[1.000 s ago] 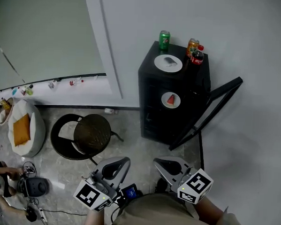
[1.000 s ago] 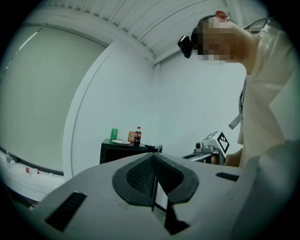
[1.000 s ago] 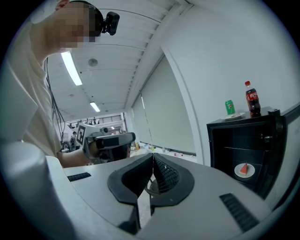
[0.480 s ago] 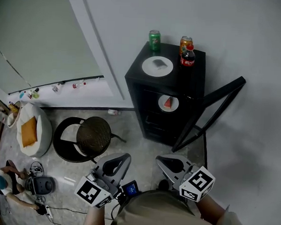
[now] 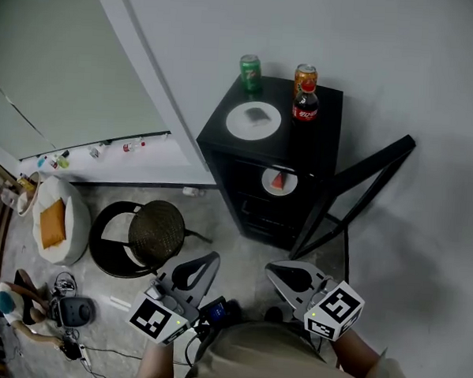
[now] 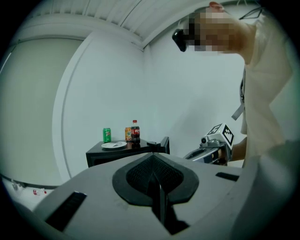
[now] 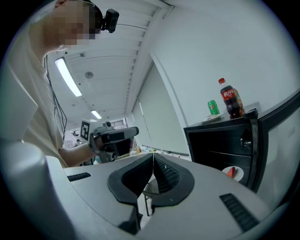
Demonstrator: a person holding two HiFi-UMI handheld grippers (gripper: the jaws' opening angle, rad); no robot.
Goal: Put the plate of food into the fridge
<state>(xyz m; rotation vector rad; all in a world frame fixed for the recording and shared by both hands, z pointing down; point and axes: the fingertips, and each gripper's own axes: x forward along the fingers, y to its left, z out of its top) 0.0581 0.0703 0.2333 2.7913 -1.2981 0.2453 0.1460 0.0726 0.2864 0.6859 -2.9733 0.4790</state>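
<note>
left gripper (image 5: pixel 207 259): pressed together, empty
right gripper (image 5: pixel 273 270): closed too, nothing to hold yet
plate (image 5: pixel 253 119): atop fridge (image 5: pixel 325 133), unreached
door (image 5: pixel 355 189): open for loading

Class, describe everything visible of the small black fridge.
The fridge is small, black and boxy, standing on the floor against a pale wall. Its door stands wide open. On top stand a white plate, a green can, an orange can and a cola bottle; inside, a second plate with a red slice sits on a shelf.
</note>
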